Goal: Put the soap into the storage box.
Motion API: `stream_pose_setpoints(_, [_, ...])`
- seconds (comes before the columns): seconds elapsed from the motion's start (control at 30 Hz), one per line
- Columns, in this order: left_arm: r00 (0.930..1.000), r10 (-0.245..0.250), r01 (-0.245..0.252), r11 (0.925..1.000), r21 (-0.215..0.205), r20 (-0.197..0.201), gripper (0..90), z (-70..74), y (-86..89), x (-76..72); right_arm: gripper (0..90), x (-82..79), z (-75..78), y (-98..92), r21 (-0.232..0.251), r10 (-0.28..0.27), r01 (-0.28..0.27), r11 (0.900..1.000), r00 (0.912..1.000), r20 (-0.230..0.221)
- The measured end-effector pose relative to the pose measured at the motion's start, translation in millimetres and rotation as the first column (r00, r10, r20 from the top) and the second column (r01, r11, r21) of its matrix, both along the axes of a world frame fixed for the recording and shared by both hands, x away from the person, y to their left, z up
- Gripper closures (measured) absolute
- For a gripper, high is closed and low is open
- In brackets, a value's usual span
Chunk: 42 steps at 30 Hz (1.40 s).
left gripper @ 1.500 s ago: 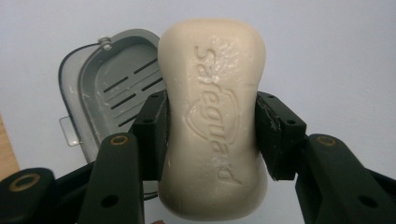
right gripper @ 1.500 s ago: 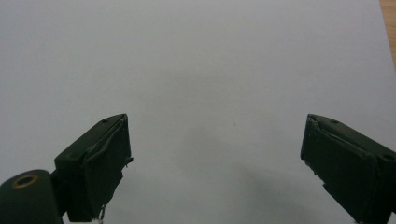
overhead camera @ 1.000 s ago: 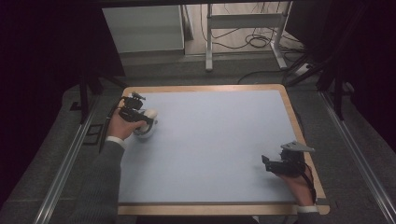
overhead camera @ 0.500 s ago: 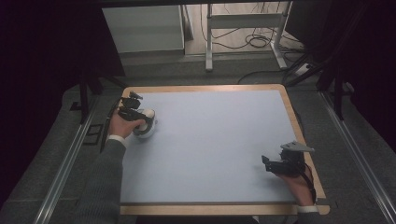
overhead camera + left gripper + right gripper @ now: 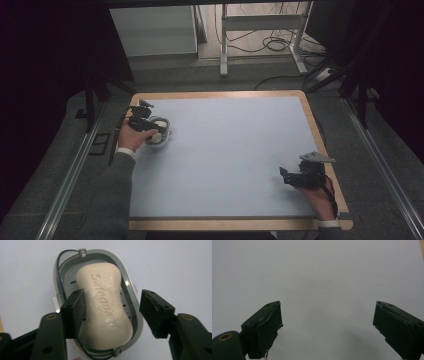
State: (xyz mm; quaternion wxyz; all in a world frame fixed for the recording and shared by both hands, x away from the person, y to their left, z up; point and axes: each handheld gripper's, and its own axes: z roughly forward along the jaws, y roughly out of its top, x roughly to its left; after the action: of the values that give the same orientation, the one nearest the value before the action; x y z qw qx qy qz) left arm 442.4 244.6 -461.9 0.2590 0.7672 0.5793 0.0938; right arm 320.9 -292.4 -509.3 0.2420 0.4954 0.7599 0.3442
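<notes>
A pale blue desk (image 5: 235,150) with a wooden border is seen from above. Near its far left corner a small grey oval soap dish (image 5: 128,290) rests on the surface, and a cream bar of soap (image 5: 106,307) lies flat inside it.

The left hand-held gripper (image 5: 113,312) is poised over the dish. Its jaws have just been opening and now stand apart around the bar: one pad sits at the bar's edge, the other is well clear of it, so the soap is judged released, not grasped. The step in hand is taken to be the setting of the soap into its dish, nearly finished. The next move is judged to call for a straight lift away, so that the near pad does not drag the bar out.

The word "Safeguard" is embossed along the top of the bar, with a faint emblem pressed beside it.

The right hand-held gripper (image 5: 327,330) is held near the desk's near right corner, jaws wide apart over bare surface.
</notes>
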Motion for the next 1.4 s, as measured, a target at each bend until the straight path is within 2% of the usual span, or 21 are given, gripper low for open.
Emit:
stream_pose_setpoints(0.27, [0.9971, -0.038, 0.039, 0.9991, -0.014, 0.065, 32.2, 10.0, -5.4, -19.9, 8.4, -1.5, 1.3, -0.3, 0.003, 0.003, -0.003, 1.000, 1.0000, 0.005])
stream_pose_setpoints(0.33, [0.9949, -0.064, 0.066, 0.9976, -0.024, 0.079, 31.9, 9.7, -7.0, -26.3, 8.4, -1.1, 1.2, -1.1, 0.005, -0.001, 0.001, 1.000, 1.0000, 0.004])
stream_pose_setpoints(0.4, [0.9907, -0.108, 0.110, 0.9938, -0.017, 0.083, 31.5, 7.4, -10.9, -32.7, 8.4, -1.6, 2.2, -0.6, 0.023, 0.012, -0.012, 1.000, 0.9999, 0.002])
stream_pose_setpoints(0.63, [0.9775, -0.177, 0.182, 0.9829, -0.031, 0.115, 31.3, 1.3, -18.8, -58.6, 8.4, -2.9, 3.8, 2.2, 0.023, 0.022, -0.022, 1.000, 0.9997, 0.010])
stream_pose_setpoints(0.7, [0.9703, -0.213, 0.220, 0.9741, -0.053, 0.115, 31.2, -3.5, -22.5, -66.4, 8.4, -2.8, 3.4, 2.7, 0.019, 0.023, -0.023, 1.000, 0.9997, 0.008])
stream_pose_setpoints(0.8, [0.9599, -0.247, 0.256, 0.9652, -0.053, 0.132, 31.0, -11.6, -29.9, -78.1, 8.4, -2.9, 3.1, 2.6, 0.017, 0.027, -0.027, 0.999, 0.9996, 0.005])
stream_pose_setpoints(0.87, [0.9559, -0.261, 0.270, 0.9614, -0.053, 0.135, 30.6, -16.9, -34.2, -84.9, 8.4, -3.1, 3.4, 2.7, 0.018, 0.026, -0.026, 1.000, 0.9996, 0.008])
stream_pose_setpoints(0.97, [0.9545, -0.262, 0.272, 0.9605, -0.057, 0.142, 30.6, -25.7, -38.1, -93.7, 8.4, -3.3, 3.5, 2.9, 0.018, 0.026, -0.026, 0.999, 0.9996, 0.009])
stream_pose_setpoints(1.03, [0.9505, -0.279, 0.289, 0.9558, -0.055, 0.136, 31.4, -31.9, -39.1, -99.1, 8.4, -3.4, 3.6, 2.9, 0.017, 0.026, -0.027, 0.999, 0.9996, 0.008])
stream_pose_setpoints(1.13, [0.9500, -0.278, 0.290, 0.9546, -0.068, 0.141, 31.4, -42.4, -40.6, -108.8, 8.4, -3.4, 3.2, 2.7, 0.014, 0.026, -0.026, 1.000, 0.9996, 0.007])
stream_pose_setpoints(1.27, [0.9533, -0.268, 0.280, 0.9565, -0.081, 0.140, 30.6, -54.6, -40.2, -120.2, 8.4, -4.3, 4.1, 3.7, 0.024, 0.031, -0.031, 0.999, 0.9995, 0.009])
stream_pose_setpoints(1.33, [0.9528, -0.268, 0.282, 0.9557, -0.085, 0.142, 30.1, -58.3, -38.4, -124.9, 8.4, -4.9, 4.6, 4.2, 0.022, 0.033, -0.034, 0.999, 0.9994, 0.010])
stream_pose_setpoints(1.4, [0.9547, -0.257, 0.274, 0.9553, -0.111, 0.150, 29.9, -61.1, -36.2, -129.7, 8.4, -5.1, 4.5, 4.4, 0.020, 0.033, -0.033, 0.999, 0.9994, 0.011])
